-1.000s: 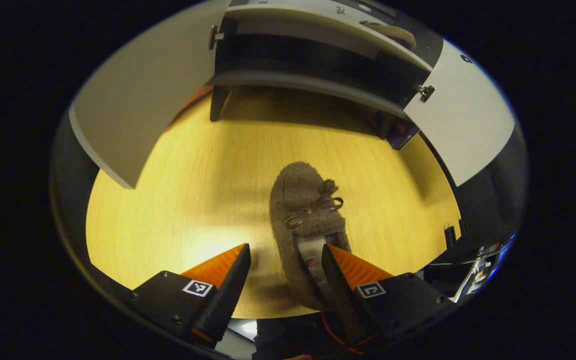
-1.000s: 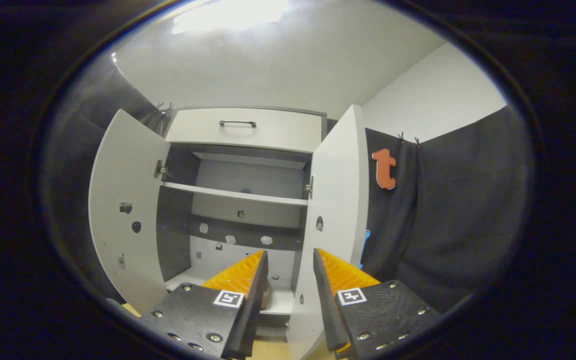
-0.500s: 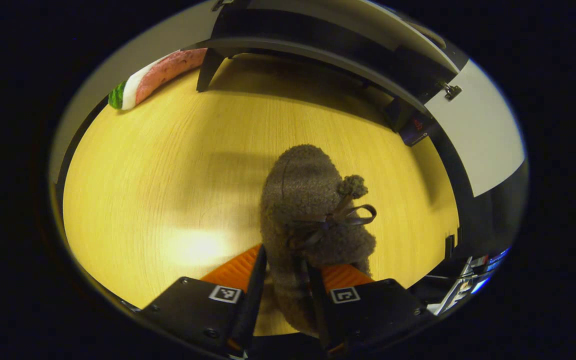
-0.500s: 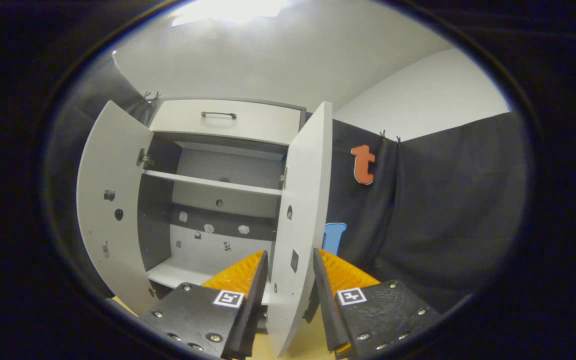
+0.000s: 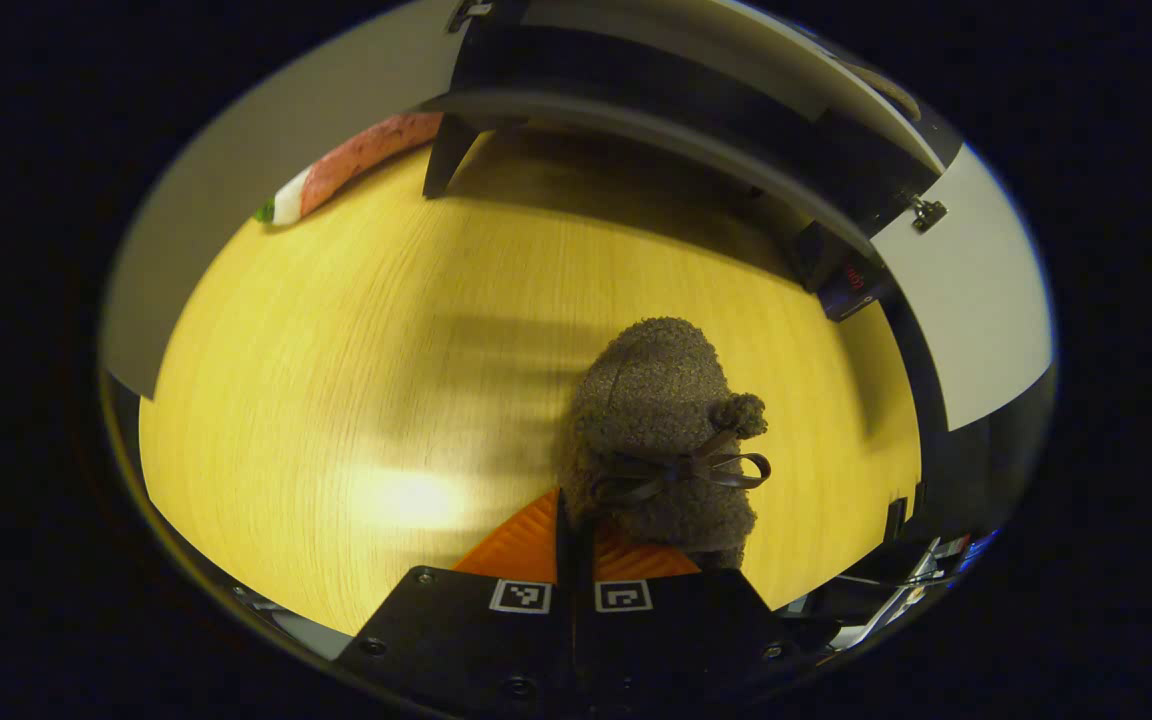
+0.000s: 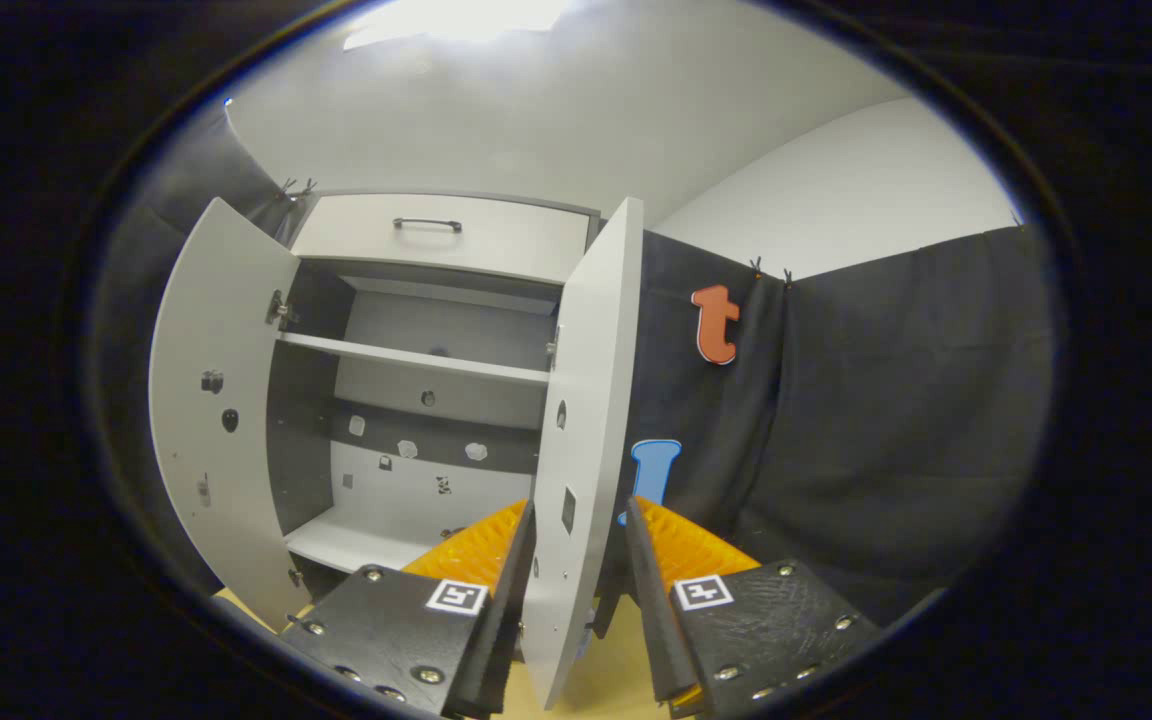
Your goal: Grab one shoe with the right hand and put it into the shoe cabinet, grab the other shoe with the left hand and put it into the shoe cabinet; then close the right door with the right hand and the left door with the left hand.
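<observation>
Shoe heel: the fuzzy brown shoe (image 5: pixel 661 440) had its rear end hidden behind the left claw (image 5: pixel 572 545), so the grip point could not be seen.
Shoe cabinet (image 5: pixel 676 110): cut off at the top edge in the left gripper view; its inside was too dark to make out.
Red and white object (image 5: pixel 351 165): partly hidden behind the left door (image 5: pixel 266 200); what it was could not be told.
Right door (image 6: pixel 576 440): its lower edge ran behind the right claw (image 6: pixel 576 560).

Watermelon-slice toy (image 5: pixel 351 165) on wood floor (image 5: pixel 336 380), far left.
</observation>
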`<state>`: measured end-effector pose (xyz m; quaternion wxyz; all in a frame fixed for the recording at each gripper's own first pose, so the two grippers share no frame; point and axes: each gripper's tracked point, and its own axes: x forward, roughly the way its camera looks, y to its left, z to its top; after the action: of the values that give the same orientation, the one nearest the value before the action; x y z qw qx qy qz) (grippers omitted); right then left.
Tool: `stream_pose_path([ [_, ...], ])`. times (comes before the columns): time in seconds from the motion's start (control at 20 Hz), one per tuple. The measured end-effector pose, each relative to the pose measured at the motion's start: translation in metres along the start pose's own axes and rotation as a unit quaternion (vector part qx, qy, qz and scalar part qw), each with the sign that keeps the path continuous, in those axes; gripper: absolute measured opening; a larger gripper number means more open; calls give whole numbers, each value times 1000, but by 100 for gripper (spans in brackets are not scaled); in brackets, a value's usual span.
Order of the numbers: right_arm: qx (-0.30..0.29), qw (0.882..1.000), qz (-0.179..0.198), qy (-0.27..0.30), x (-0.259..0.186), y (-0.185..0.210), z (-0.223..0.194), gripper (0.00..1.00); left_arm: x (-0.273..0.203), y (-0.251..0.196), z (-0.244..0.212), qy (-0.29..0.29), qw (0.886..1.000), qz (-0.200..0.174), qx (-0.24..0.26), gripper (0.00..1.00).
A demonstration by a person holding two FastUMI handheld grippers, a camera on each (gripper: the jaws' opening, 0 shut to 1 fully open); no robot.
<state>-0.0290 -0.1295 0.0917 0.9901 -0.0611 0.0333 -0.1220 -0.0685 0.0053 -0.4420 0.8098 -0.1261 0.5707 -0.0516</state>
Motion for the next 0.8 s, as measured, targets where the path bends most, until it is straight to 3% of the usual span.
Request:
stream_pose_path([
  [0.3, 9, 1000, -1, -4, 2, -8, -2, 51, -50, -49, 120, -116, 992, -32, 30, 2],
  [0.6, 11, 1000, -21, -13, -4, -34, 0, 53, -111, -97, 254, -238, 968, -61, 50, 2],
  [0.8, 14, 999, -33, -13, -8, -53, -5, 53, -137, -117, 327, -282, 956, -62, 55, 1],
])
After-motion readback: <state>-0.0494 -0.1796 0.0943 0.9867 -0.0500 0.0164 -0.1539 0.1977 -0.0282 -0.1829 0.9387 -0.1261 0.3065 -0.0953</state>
